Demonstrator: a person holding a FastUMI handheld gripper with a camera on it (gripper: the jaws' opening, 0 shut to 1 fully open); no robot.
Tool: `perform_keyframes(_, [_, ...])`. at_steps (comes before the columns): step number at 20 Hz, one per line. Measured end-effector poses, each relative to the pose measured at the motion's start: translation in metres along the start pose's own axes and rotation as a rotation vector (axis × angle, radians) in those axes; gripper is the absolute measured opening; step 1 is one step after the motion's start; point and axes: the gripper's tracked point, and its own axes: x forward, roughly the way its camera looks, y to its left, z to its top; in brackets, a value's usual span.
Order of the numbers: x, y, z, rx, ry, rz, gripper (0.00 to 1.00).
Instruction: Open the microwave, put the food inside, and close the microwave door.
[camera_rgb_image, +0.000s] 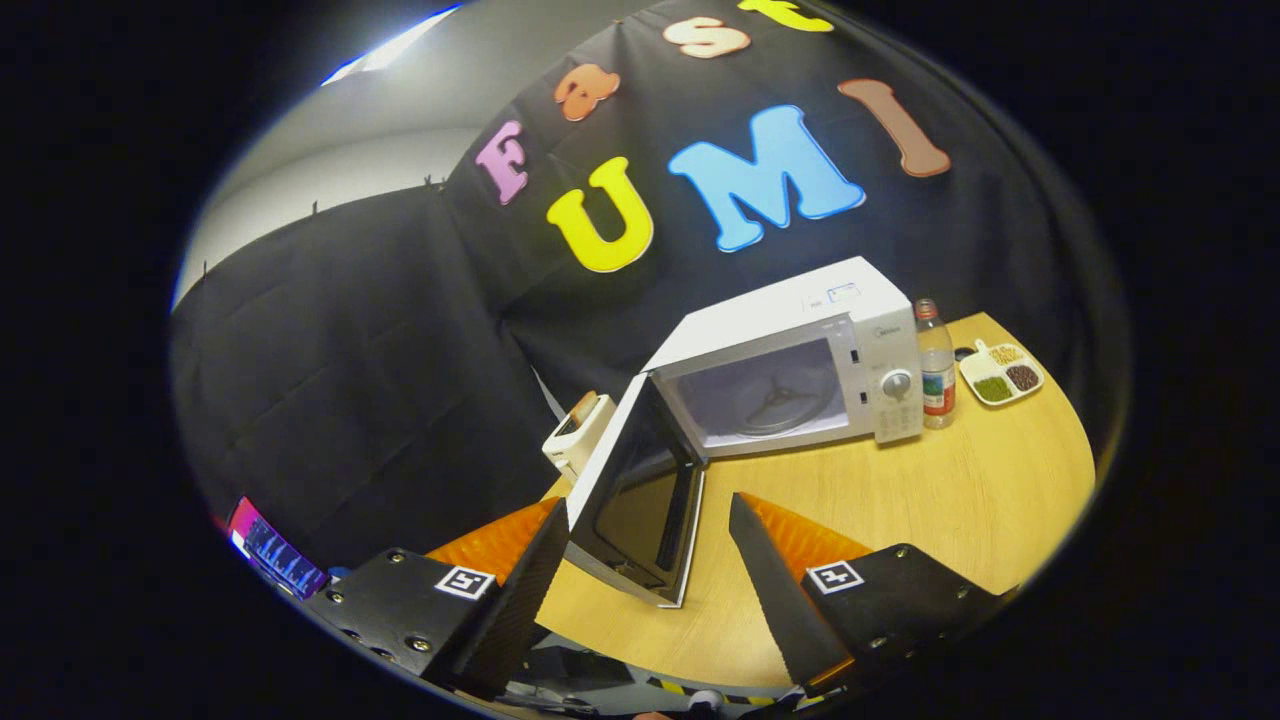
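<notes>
A white microwave (800, 355) stands on the wooden table (960, 500) beyond my fingers, its cavity and turntable showing. Its door (630, 500) is swung wide open toward me, and the door's free edge reaches down between my two fingers. My gripper (650, 525) is open, with nothing pressed between its fingers; whether the left finger touches the door I cannot tell. A white divided tray of food (1002, 373), with green, brown and yellow portions, lies on the table to the right of the microwave, past a bottle.
A clear plastic bottle (936, 365) with a red label stands right beside the microwave's control panel. A white toaster (578, 432) sits left of the open door. A lit screen (272, 555) glows off the table at the lower left. The table's edge curves round on the right.
</notes>
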Motion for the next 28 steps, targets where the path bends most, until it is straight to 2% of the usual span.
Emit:
perform_keyframes(4, [-0.017, -0.053, 0.008, 0.092, 0.03, -0.041, 0.97])
perform_keyframes(8, [-0.031, -0.102, -0.005, 0.161, 0.1, -0.078, 0.98])
perform_keyframes(13, [-0.041, -0.15, -0.045, 0.301, 0.245, -0.071, 0.96])
perform_keyframes(16, [-0.046, -0.179, -0.076, 0.339, 0.332, -0.109, 0.96])
perform_keyframes(20, [-0.048, -0.197, -0.113, 0.401, 0.426, -0.119, 0.96])
perform_keyframes(26, [-0.05, -0.188, -0.144, 0.535, 0.519, -0.064, 0.95])
perform_keyframes(28, [-0.052, -0.186, -0.153, 0.545, 0.539, -0.071, 0.81])
